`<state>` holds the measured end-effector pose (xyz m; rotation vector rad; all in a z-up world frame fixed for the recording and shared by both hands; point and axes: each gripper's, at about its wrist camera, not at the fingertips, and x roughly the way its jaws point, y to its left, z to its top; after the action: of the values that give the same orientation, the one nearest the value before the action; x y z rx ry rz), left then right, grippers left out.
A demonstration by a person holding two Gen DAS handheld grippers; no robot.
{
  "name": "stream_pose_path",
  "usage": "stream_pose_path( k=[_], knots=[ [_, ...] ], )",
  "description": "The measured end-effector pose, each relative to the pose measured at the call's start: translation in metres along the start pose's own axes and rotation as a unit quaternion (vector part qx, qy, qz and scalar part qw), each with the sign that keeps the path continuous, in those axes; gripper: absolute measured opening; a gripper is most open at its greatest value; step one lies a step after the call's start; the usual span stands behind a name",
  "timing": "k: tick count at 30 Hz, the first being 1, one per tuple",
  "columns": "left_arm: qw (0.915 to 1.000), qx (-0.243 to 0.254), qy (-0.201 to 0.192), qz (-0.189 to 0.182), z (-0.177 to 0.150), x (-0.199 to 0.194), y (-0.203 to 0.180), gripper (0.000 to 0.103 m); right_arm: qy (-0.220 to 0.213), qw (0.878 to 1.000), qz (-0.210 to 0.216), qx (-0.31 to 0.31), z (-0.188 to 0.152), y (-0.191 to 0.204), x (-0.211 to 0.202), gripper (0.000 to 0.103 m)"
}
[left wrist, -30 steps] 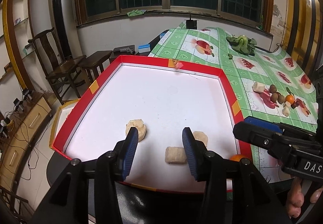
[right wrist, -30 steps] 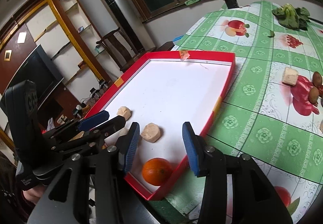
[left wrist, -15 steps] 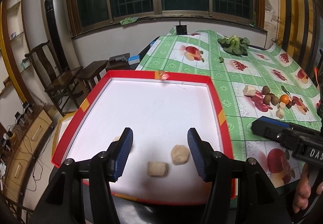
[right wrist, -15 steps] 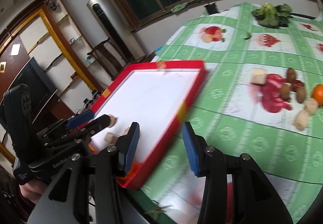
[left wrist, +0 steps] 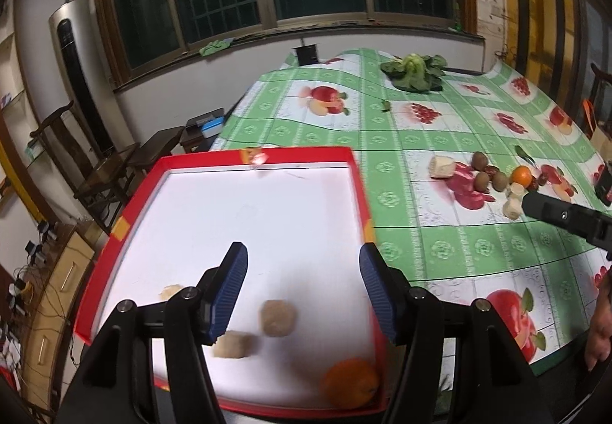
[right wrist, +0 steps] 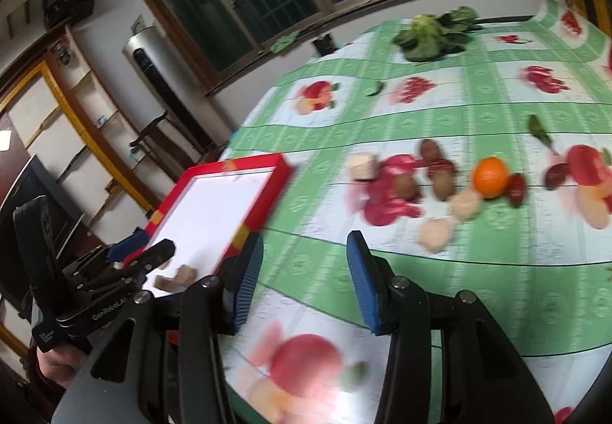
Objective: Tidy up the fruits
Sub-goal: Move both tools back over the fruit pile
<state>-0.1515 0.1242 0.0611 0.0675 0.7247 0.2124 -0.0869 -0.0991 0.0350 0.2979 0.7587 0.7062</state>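
Both opening empty: left gripper (left wrist: 302, 284) hovering over red tray (left wrist: 355, 171), right gripper (right wrist: 304, 280) facing loose orange (right wrist: 490, 177) far right on tablecloth (right wrist: 344, 255) — probably firm, rollable, gripping across widest part.

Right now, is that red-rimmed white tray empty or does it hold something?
Not empty: the red-rimmed white tray holds an orange in its near corner and three beige chunks.

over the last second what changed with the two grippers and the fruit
The right gripper swung from over the red tray toward the loose fruit pile, empty. The left gripper is opening, empty, over the tray. The orange and pale pieces stayed in the tray.
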Motion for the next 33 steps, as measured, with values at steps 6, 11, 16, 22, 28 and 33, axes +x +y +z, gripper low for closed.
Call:
stream_pose_path(
  k=[6,11,16,22,28,33],
  knots=[
    [0.9986,0.034,0.013,-0.038,0.004,0.01,-0.036,0.061,0.016,0.998,-0.065,0.001,0.002,-0.039,-0.016,0.052],
    [0.9949,0.066,0.026,-0.071,0.012,0.021,-0.069,0.061,0.045,0.993,-0.11,0.012,0.01,-0.059,-0.01,0.052],
    [0.9931,0.078,0.033,-0.081,0.012,0.023,-0.082,0.063,0.082,0.987,-0.137,0.005,0.02,-0.061,0.017,0.052],
    [0.991,0.081,0.059,-0.089,0.007,0.026,-0.089,0.065,0.086,0.982,-0.167,-0.006,0.038,-0.057,0.044,0.052],
    [0.9885,0.097,0.068,-0.094,0.009,0.022,-0.107,0.065,0.101,0.978,-0.178,-0.035,0.04,-0.048,0.046,0.038],
    [0.9876,0.108,0.068,-0.091,0.014,0.019,-0.119,0.065,0.124,0.986,-0.064,0.089,0.048,-0.091,0.035,0.038]
  ],
)
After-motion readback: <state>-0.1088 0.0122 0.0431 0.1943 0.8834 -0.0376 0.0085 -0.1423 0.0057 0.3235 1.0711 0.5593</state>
